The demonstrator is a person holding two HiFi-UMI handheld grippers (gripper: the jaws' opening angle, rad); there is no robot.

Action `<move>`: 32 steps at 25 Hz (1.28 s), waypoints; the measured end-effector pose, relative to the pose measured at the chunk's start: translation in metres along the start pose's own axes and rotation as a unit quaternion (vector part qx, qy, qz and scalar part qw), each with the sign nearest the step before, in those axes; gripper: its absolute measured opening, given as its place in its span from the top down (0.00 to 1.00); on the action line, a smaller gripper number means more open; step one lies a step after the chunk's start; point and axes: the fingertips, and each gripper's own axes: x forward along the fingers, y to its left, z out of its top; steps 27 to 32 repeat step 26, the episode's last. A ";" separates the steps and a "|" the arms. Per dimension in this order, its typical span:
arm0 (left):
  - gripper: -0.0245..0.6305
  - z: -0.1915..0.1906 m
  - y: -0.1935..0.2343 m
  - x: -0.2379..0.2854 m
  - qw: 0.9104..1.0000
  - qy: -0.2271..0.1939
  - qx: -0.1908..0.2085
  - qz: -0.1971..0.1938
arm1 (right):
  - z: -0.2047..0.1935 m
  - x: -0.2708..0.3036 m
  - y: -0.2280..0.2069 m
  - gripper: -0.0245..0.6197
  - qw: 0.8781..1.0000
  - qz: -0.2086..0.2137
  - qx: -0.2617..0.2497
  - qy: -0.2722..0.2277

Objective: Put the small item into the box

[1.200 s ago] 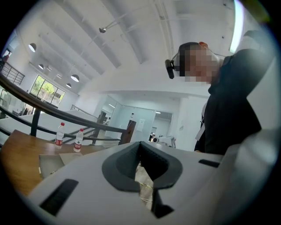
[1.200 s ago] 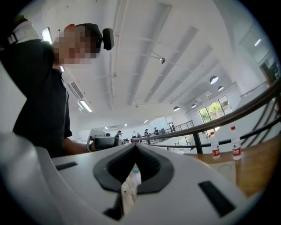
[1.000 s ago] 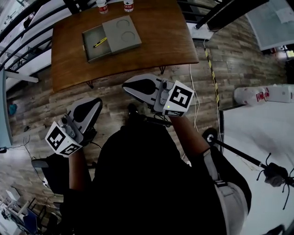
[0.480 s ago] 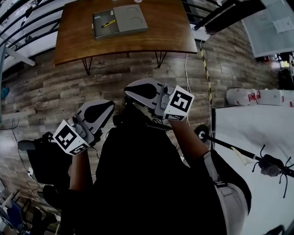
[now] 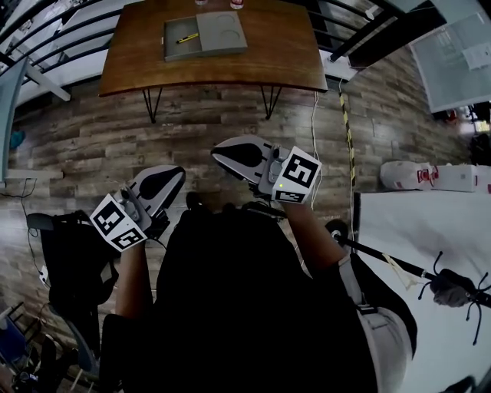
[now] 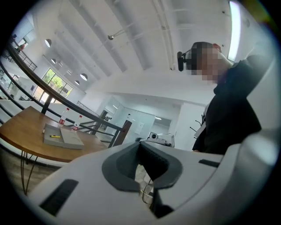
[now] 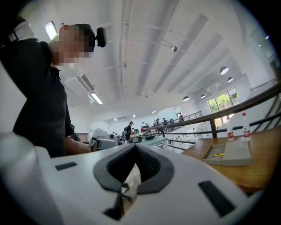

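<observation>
A grey box (image 5: 205, 34) lies on the brown table (image 5: 268, 54) at the top of the head view, far from me. A small yellow item (image 5: 187, 37) rests in its open left compartment. My left gripper (image 5: 170, 173) and right gripper (image 5: 222, 147) are held close to the person's body above the wooden floor, both shut with nothing in them. The left gripper view shows the box (image 6: 66, 138) and yellow item (image 6: 54, 136) far off to the left, past the gripper (image 6: 140, 143). The right gripper view has the box (image 7: 230, 154) and item (image 7: 218, 154) at right of the gripper (image 7: 135, 146).
Two bottles (image 5: 236, 4) stand at the table's far edge behind the box. A black railing (image 5: 46, 38) runs at upper left. A black stand (image 5: 399, 267) and white table (image 5: 430, 253) are at right, a yellow-black cable (image 5: 347, 127) on the floor, black gear (image 5: 65, 261) at left.
The table and box have slid toward the top of the head view and look smaller and farther away. Both grippers stay shut near the body.
</observation>
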 end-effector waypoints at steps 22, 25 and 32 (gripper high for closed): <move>0.94 -0.082 -0.077 0.077 0.999 0.024 -0.009 0.036 | -0.042 -0.131 0.032 0.95 1.000 0.013 0.025 -0.006; 0.94 -0.085 -0.076 0.078 0.999 0.018 -0.014 0.043 | -0.047 -0.134 0.032 0.95 1.000 0.015 0.025 -0.001; 0.94 -0.086 -0.076 0.078 0.999 0.016 -0.017 0.046 | -0.049 -0.134 0.031 0.95 1.000 0.016 0.026 0.001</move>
